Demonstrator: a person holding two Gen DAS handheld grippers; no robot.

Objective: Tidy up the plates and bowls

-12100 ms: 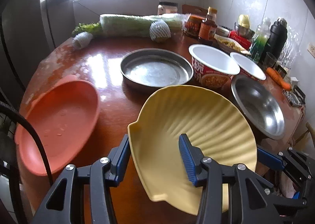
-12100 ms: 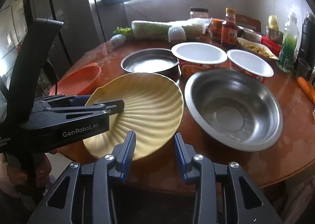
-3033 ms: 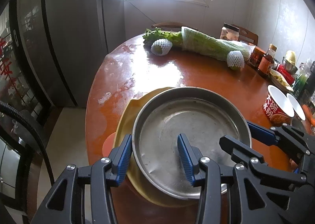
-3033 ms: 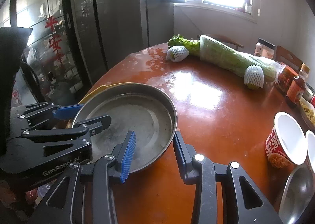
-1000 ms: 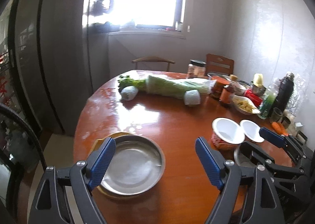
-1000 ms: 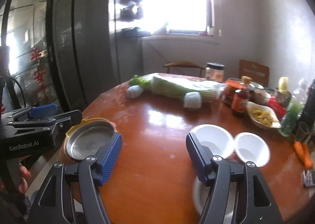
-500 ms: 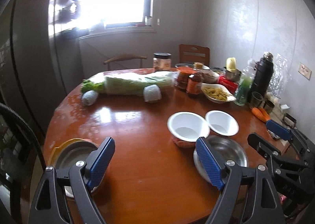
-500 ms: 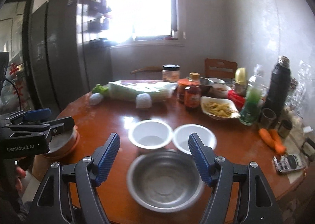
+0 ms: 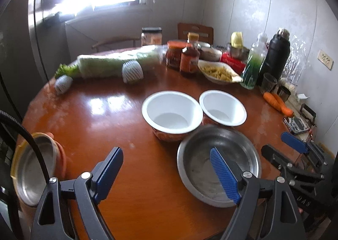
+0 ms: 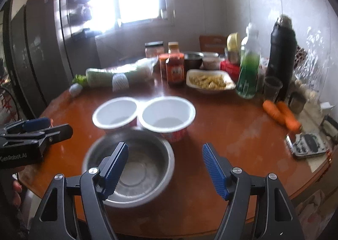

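A steel bowl (image 9: 218,166) (image 10: 128,166) sits near the front edge of the round wooden table (image 9: 118,113). Two white paper bowls (image 9: 172,111) (image 9: 222,107) stand side by side just behind it. At the far left, a steel pan (image 9: 31,168) rests on a yellow plate and an orange plate. My left gripper (image 9: 165,155) is open and empty, its right finger over the steel bowl. My right gripper (image 10: 165,149) is open and empty too, its left finger above that bowl's rim. Each gripper shows in the other's view, the right gripper (image 9: 281,147) and the left gripper (image 10: 38,128).
A wrapped cabbage (image 9: 114,64), sauce jars (image 9: 188,58), a dish of food (image 9: 219,73), a green bottle (image 10: 247,71) and a black flask (image 10: 281,56) crowd the table's back. Carrots (image 10: 281,113) and a small device (image 10: 308,145) lie at the right edge. A dark fridge (image 10: 38,50) stands at the left.
Both grippers have swung right, away from the plate stack, and dropped closer to the steel bowl and the two white bowls, which now look larger. Both stay open.
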